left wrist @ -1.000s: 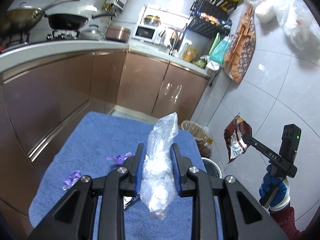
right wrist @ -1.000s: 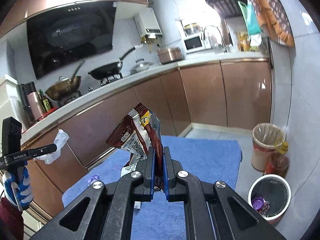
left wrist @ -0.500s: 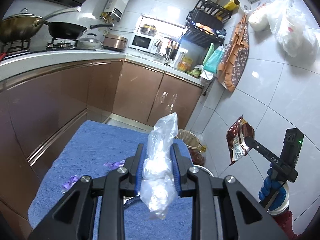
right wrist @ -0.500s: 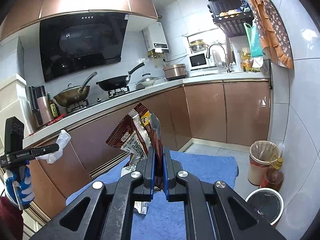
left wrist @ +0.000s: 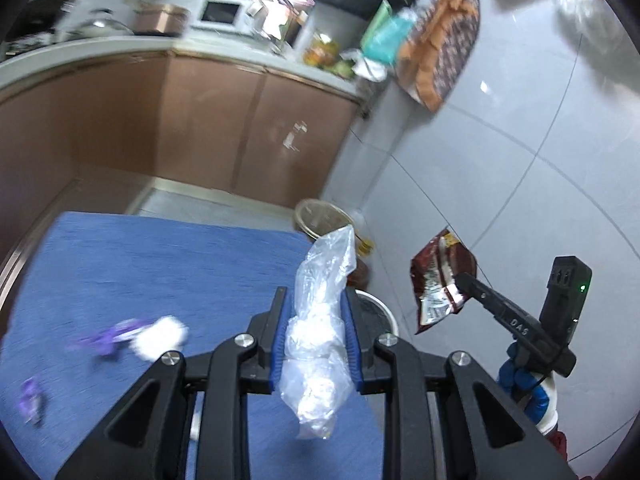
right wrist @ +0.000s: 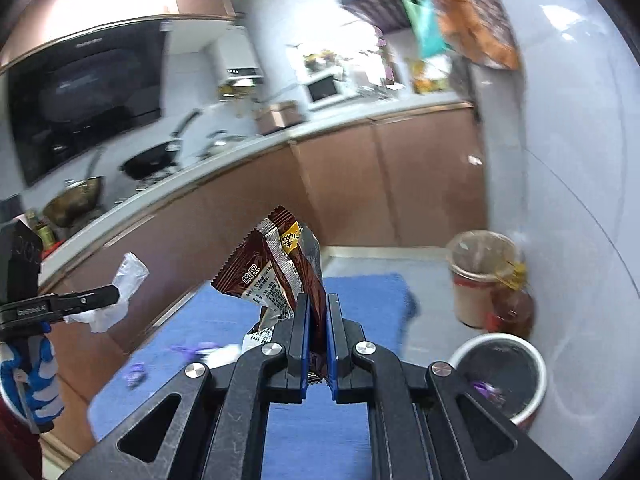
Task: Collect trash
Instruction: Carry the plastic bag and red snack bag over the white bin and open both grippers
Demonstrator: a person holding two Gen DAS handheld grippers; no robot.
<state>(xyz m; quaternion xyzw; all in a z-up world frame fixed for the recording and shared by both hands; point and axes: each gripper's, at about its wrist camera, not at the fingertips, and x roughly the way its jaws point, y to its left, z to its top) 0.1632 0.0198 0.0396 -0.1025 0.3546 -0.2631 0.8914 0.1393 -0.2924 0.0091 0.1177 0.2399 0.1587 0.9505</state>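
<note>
Left gripper (left wrist: 316,332) pinches a crumpled clear bag (left wrist: 320,332); right gripper (right wrist: 318,344) clamps a brown wrapper (right wrist: 276,276) (creased).

My left gripper (left wrist: 316,312) is black with blue pads, and the plastic bag (left wrist: 320,328) in it is clear with whitish folds. My right gripper (right wrist: 318,320) has the same black frame and blue pads; its snack wrapper (right wrist: 276,276) is dark brown with a silver panel of black print and a yellow patch. The mat (left wrist: 168,272) is plain blue, with purple scraps (left wrist: 108,336) and a white scrap (left wrist: 160,338) on it. My glove (right wrist: 32,380) is blue and white. The bin (right wrist: 500,376) is white outside with a black liner. The cabinets (left wrist: 208,120) are coppery brown, the wall tiles (left wrist: 500,152) pale grey. An orange-brown cloth (left wrist: 444,36) with a small light pattern hangs there.
</note>
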